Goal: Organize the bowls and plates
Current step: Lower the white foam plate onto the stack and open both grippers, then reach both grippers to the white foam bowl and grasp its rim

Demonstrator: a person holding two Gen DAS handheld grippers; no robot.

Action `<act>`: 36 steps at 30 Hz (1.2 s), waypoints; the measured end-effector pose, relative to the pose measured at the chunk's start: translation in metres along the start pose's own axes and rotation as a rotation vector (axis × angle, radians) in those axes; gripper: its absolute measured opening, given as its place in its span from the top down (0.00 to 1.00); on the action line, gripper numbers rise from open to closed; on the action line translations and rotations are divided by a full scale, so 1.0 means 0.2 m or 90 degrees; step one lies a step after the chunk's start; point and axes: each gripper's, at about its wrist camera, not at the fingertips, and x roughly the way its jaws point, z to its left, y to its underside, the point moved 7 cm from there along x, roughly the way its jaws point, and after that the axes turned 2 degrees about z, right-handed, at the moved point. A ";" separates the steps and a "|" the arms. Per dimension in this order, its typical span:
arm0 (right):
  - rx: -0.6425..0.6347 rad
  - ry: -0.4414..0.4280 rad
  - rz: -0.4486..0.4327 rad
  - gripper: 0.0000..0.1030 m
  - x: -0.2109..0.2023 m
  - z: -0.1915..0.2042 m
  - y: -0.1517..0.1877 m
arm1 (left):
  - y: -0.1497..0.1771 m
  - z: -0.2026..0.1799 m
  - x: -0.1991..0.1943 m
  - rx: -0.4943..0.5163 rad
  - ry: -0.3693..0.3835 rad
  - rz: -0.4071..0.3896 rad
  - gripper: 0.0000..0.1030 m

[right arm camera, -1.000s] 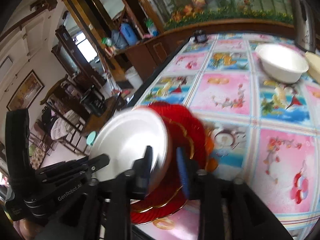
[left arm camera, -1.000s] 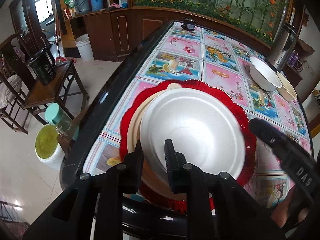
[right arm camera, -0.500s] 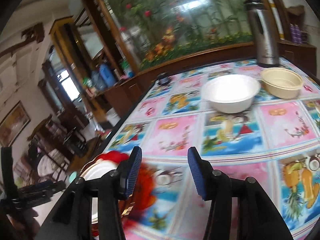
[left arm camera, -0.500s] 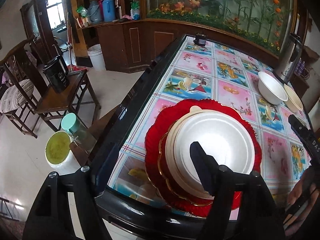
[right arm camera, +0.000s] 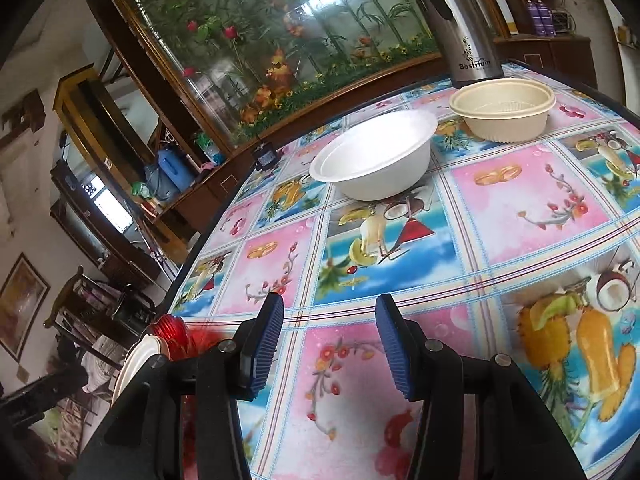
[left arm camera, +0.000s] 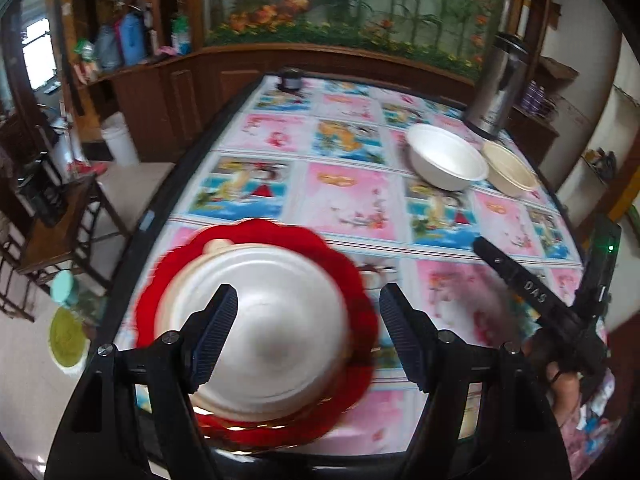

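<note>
A stack of plates is seen at the lower centre of the left wrist view: a white plate (left arm camera: 260, 332) on a cream plate (left arm camera: 212, 246), on a red scalloped plate (left arm camera: 344, 264), close to the near edge of the counter (left arm camera: 344, 200). A white bowl (right arm camera: 374, 160) and a cream bowl (right arm camera: 504, 110) are shown apart in the upper right, near a steel flask (right arm camera: 460, 20). A knock could push the stack off the edge. The left claw (left arm camera: 308, 336) is spread wide above the stack, holding nothing. The right claw (right arm camera: 330, 350) is likewise wide and empty.
</note>
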 end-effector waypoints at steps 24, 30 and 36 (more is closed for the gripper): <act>0.248 -0.056 0.074 0.45 0.26 -0.47 -0.90 | -0.93 -0.53 0.71 0.000 -0.023 0.113 0.26; 0.275 -0.077 0.089 0.45 0.34 -0.57 -0.83 | -0.91 -0.57 0.89 -0.009 -0.025 0.142 0.26; 0.265 -0.062 0.118 0.45 0.46 -0.57 -0.76 | -0.89 -0.61 1.01 -0.016 -0.024 0.159 0.26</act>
